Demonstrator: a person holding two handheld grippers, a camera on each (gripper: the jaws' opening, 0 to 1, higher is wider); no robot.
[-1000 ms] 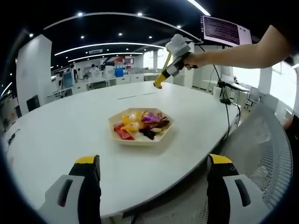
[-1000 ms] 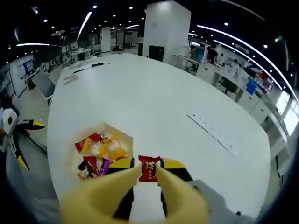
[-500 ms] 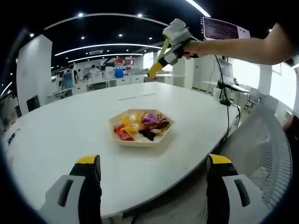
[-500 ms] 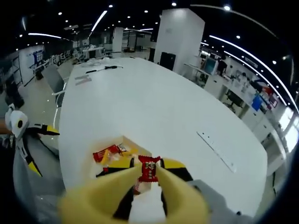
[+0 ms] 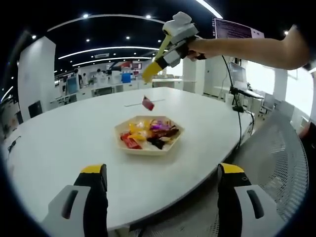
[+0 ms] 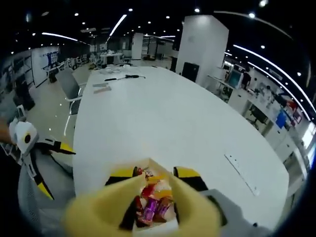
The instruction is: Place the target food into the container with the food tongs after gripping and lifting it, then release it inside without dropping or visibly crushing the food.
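Evidently the release step: right gripper point(image 5: 150, 73), tongs point(image 6: 150, 197) parted and empty, sits at twelve o'clock above the tray point(image 5: 148, 147); red candy point(image 5: 147, 103) mid-air. Left gripper point(image 5: 160, 197) wide, idle. Next: confirm landing.

I am operating a left hand-held gripper point(image 5: 160, 197) showing black jaws with yellow tips on grey bodies. My right hand-held gripper point(image 5: 150, 74) is carrying yellow tongs on a white-grey housing; my forearm is bare.
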